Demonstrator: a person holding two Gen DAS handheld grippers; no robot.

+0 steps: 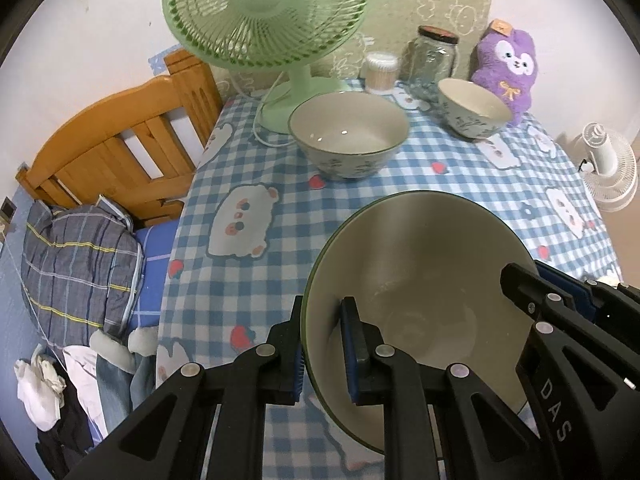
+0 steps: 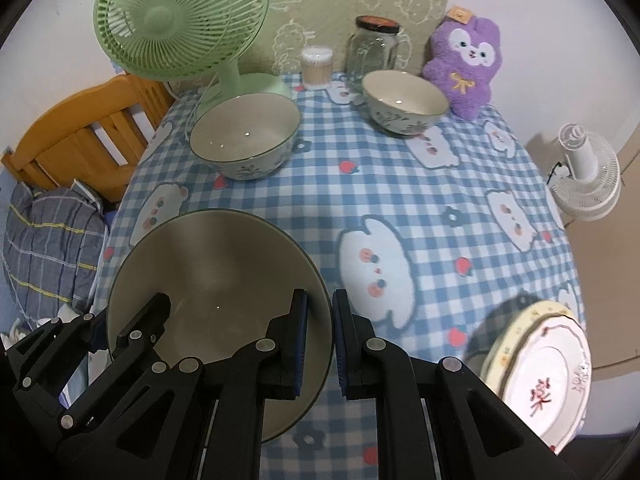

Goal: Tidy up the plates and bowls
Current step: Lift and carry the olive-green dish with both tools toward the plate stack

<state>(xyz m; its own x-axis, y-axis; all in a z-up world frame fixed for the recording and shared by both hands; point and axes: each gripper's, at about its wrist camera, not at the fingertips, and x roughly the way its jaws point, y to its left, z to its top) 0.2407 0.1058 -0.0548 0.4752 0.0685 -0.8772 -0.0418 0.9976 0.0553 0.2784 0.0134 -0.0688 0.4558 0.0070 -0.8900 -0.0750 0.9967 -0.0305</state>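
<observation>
A large cream bowl (image 1: 420,280) with a green rim is held between both grippers above the checked tablecloth. My left gripper (image 1: 320,344) is shut on its left rim. My right gripper (image 2: 320,340) is shut on its right rim, and the bowl (image 2: 208,280) fills the lower left of the right wrist view. A medium bowl (image 1: 348,132) (image 2: 246,136) stands upright in front of the fan. A smaller bowl (image 1: 474,106) (image 2: 404,100) stands near the plush toy. Stacked plates (image 2: 544,372) lie at the table's near right edge.
A green desk fan (image 1: 264,12) (image 2: 180,20), a cotton-swab tub (image 2: 317,66), a glass jar (image 1: 434,60) (image 2: 374,48) and a purple plush toy (image 1: 508,68) (image 2: 466,64) stand along the back. A wooden bed frame (image 1: 120,140) is left; a white fan (image 2: 588,176) is right.
</observation>
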